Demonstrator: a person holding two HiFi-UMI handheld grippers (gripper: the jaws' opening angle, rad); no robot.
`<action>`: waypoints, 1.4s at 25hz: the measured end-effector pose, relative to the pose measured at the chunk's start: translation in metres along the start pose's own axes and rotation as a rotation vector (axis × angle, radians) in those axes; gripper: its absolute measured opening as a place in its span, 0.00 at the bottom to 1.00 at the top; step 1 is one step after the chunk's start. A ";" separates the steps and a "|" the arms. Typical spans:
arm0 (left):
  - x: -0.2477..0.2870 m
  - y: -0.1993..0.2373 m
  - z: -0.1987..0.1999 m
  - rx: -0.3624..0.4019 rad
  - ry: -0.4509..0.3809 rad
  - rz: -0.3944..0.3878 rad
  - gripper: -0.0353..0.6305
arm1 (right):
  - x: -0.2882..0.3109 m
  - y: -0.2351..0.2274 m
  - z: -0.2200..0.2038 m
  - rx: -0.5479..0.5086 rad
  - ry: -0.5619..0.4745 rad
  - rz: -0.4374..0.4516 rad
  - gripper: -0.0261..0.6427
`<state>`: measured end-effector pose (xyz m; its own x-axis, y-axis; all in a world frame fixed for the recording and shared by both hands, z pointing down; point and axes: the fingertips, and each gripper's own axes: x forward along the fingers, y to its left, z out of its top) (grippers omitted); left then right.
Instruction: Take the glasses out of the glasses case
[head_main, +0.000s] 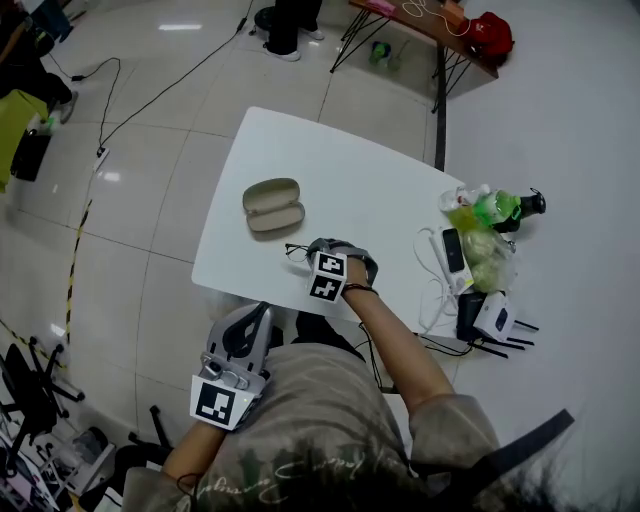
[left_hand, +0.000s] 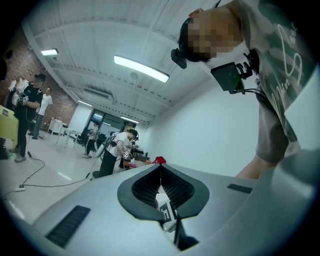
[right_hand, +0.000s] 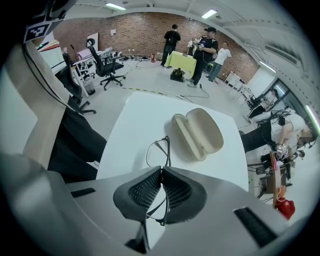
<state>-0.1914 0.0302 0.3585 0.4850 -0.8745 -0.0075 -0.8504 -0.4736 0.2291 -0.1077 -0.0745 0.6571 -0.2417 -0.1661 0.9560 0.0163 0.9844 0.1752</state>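
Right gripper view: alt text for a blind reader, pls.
The right gripper, jaws shut on the thin-framed glasses, holds them, seen against a white table. Beyond them the beige glasses case lies open and empty on the table.

This looks like a large open robotics laboratory or workshop hall. It has a red brick back wall (right_hand: 135, 30), a glossy pale tiled floor (head_main: 140, 200) with thin black cables (head_main: 185, 72) lying across it, black swivel office chairs (right_hand: 106, 67), long white ceiling tube lamps (left_hand: 141, 68), and several standing people (right_hand: 206, 50) handling equipment.

Left hand-held gripper (left_hand: 161, 175) low, close in, jaws together, right hand-held gripper (right_hand: 161, 172) outstretched, jaws pinching glasses (right_hand: 159, 149).
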 end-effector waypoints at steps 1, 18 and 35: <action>0.002 -0.002 -0.001 0.000 0.000 -0.001 0.07 | -0.001 0.004 -0.002 0.010 -0.006 0.005 0.08; 0.003 -0.030 -0.022 0.015 0.054 -0.113 0.07 | -0.009 0.058 -0.040 0.140 0.022 -0.015 0.08; 0.001 -0.057 -0.037 0.045 0.091 -0.060 0.07 | -0.003 0.069 -0.055 0.208 -0.035 -0.010 0.08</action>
<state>-0.1353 0.0600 0.3813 0.5506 -0.8319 0.0694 -0.8263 -0.5313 0.1869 -0.0521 -0.0097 0.6790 -0.2744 -0.1774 0.9451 -0.1862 0.9740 0.1288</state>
